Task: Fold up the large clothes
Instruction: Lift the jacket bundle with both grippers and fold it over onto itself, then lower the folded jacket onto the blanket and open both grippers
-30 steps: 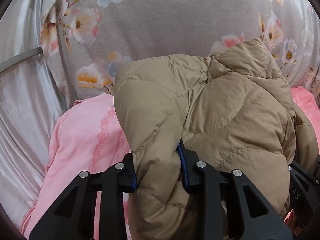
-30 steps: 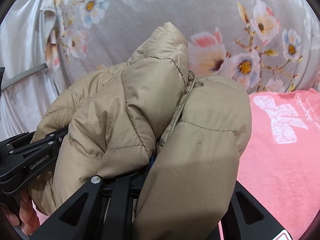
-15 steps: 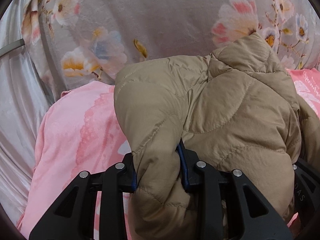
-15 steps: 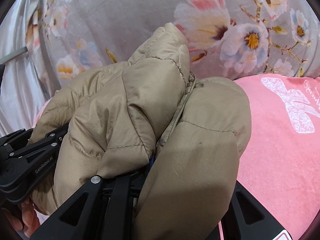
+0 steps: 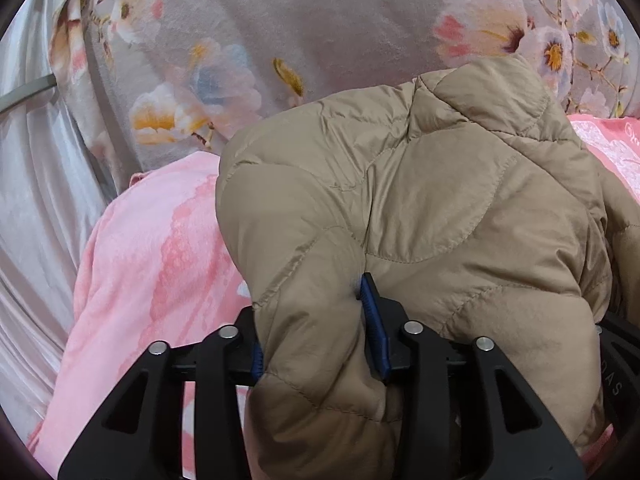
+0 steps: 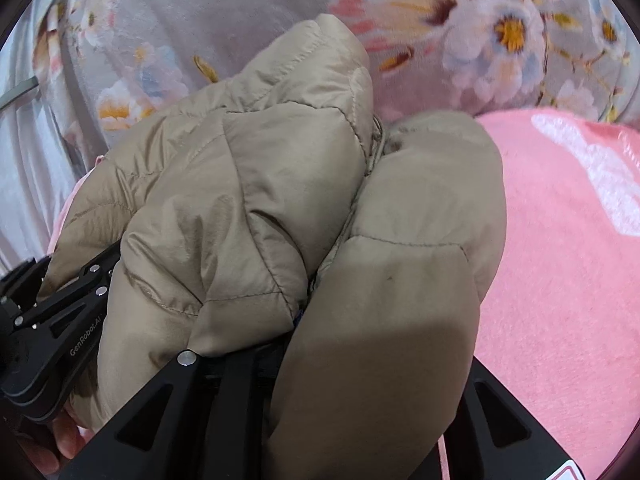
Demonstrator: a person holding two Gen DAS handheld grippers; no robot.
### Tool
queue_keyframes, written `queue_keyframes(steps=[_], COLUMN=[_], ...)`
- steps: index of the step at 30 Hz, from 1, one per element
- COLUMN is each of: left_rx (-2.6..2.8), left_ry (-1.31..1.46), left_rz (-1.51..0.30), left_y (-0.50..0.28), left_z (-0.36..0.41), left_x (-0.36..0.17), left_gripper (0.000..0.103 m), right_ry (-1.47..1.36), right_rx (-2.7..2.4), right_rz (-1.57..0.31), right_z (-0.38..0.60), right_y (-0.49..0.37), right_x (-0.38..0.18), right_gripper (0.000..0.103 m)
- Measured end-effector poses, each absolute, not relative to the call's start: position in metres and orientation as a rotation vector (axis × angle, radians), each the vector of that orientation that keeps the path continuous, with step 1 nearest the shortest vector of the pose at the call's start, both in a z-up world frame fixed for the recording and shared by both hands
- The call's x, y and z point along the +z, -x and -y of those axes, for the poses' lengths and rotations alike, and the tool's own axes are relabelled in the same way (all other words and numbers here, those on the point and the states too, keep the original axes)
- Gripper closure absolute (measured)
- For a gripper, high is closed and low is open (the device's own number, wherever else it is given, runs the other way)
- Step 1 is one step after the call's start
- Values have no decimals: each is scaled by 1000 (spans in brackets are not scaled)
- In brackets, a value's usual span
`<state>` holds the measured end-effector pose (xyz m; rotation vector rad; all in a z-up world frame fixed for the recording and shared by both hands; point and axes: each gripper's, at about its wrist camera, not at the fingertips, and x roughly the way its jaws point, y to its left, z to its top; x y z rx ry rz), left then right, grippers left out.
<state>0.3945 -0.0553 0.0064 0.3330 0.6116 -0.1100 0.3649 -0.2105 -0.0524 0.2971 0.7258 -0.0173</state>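
Setting the folded tan puffer jacket (image 5: pixel 420 208) down over the pink blanket (image 5: pixel 152 264). Left gripper (image 5: pixel 316 328) jaws just eased wider, padding bulging between them; right gripper (image 6: pixel 296 320) likewise loosening, jacket between and over its jaws. Next: release fully, back out.

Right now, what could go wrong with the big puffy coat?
The left gripper has the tan jacket between its jaws, which have just been opening, so the folded bundle could slip and flop open on the pink blanket. On the right gripper the jaws have been opening too, hidden under bulging jacket; fabric might snag.
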Motion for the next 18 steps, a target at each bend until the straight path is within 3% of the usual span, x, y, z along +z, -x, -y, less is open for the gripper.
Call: queue_keyframes(steps=[3, 4, 7, 8, 11, 12, 15, 18], left_rx=[-122, -133, -198, -227, -287, -293, -266, -197], left_ry=[-279, -264, -232, -228, -251, -269, -348, -402], left_rz=[-622, -629, -646, -647, -683, -705, -773, -813], left_y=[-392, -387, -357, -342, -309, -301, -289, -289], left_z=[44, 39, 12, 3, -18, -19, -8, 2], left_x=[7, 10, 21, 22, 20, 15, -8, -29], left_gripper=[55, 52, 26, 18, 18, 18, 18, 26], right_ry=[-363, -384, -460, -485, -500, -495, -403, -181], right_rx=[20, 36, 56, 58, 24, -3, 24, 37], right_rz=[-749, -763, -788, -777, -755, -742, -728, -722], right_z=[223, 229, 251, 258, 273, 274, 252, 206], right_y=[-364, -361, -334, -321, -286, -275, -256, -255], right_x=[-56, -55, -46, -42, -30, -25, -7, 5], right_gripper=[77, 70, 52, 50, 48, 49, 80, 86])
